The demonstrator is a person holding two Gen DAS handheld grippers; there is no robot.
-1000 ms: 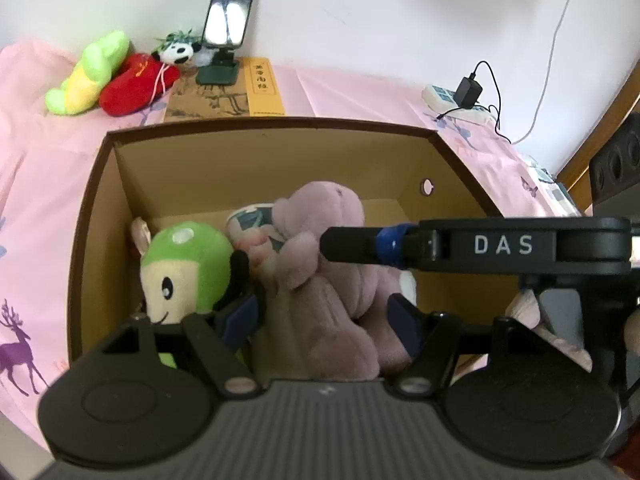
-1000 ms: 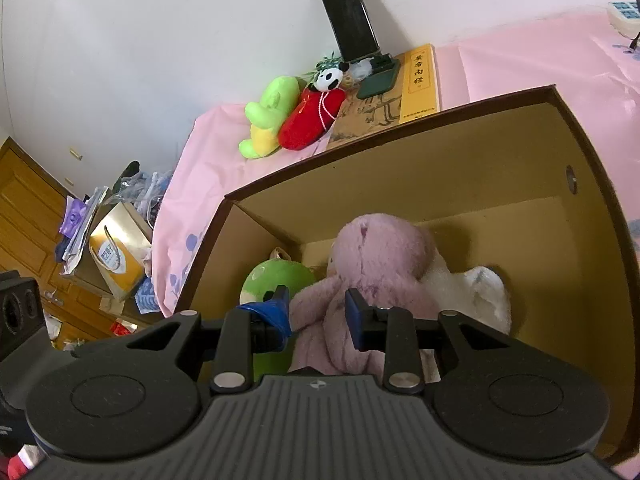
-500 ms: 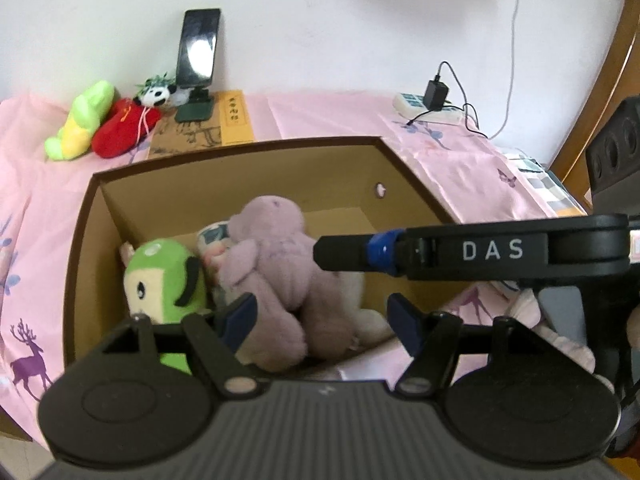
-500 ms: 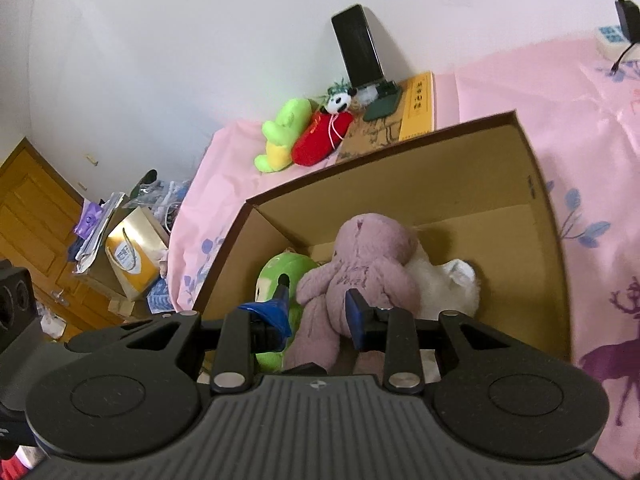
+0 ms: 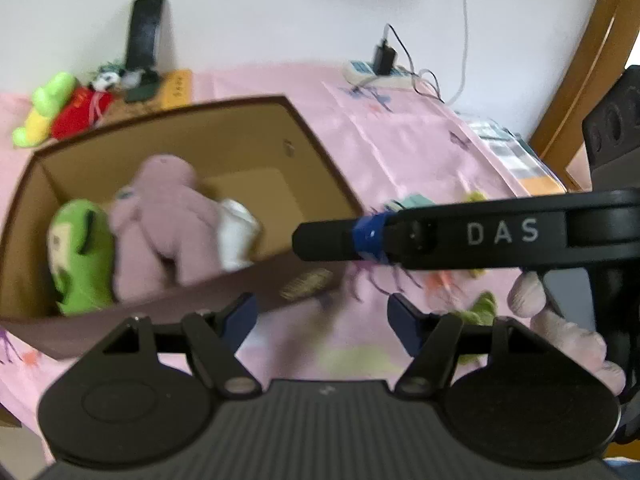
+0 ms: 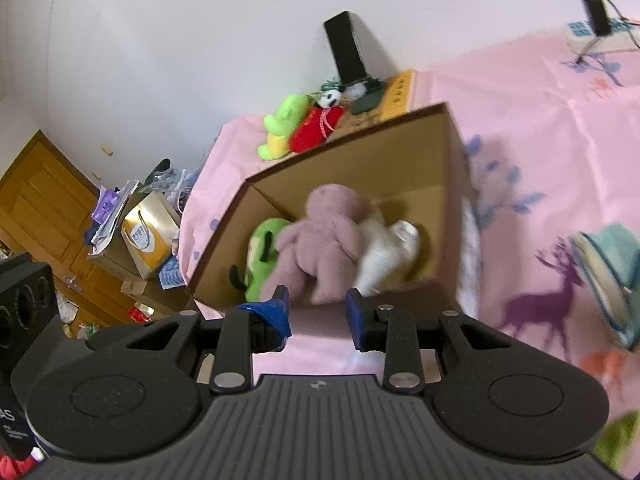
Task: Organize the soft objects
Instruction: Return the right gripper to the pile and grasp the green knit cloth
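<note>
An open cardboard box lies on the pink bed sheet. Inside it rest a pink plush, a green plush and a white plush. My left gripper is open and empty, above the sheet just in front of the box's near wall. One right finger crosses that view from the right. My right gripper stands narrowly open with nothing between its pads, in front of the box and its pink plush. A small green toy and a pale pink plush lie on the sheet to the right.
A green-and-yellow plush, a red plush and a phone on a stand sit by the back wall. A power strip with cables lies at the back right. A teal soft object lies right of the box. Clutter and a wooden door stand left of the bed.
Both grippers have drawn back from inside the box and now hang in front of it. The toys stay in the box, which looks smaller and has shifted left in the left wrist view.
</note>
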